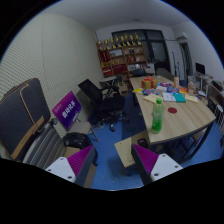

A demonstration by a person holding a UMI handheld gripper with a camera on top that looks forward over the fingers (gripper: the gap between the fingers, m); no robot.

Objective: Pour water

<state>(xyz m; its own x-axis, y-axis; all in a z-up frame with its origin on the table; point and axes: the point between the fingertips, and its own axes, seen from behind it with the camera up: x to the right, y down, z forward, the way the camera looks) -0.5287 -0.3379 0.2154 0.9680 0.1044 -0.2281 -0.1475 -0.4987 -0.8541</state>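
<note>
One gripper in play, and its two fingers stand wide apart with nothing between them, just open air and blue floor below. Each finger carries one magenta pad, so two pads in all: the left pad and the right pad. Up ahead and to the right sits one round wooden tabletop, well beyond the fingers. On its near left edge stands one green bottle, upright, with a pale cap; that is the only bottle I can pick out, and it is well apart from the fingers, ahead of the right one. Just right of the bottle there is one small red disc lying flat on the wood. Further across the tabletop there is a cluster of small things: an orange one, something blue and a few pale containers, too small to count or name for sure. A low wooden piece juts out near the tabletop's near edge, just beyond the right finger. Over on the left, one chair with a purple panel on its back, and one dark office chair farther off, near the middle of the room. Nearer on the left, one more chair with a grey back. At the far wall stands one red shelf unit, packed with small items I cannot make out.
</note>
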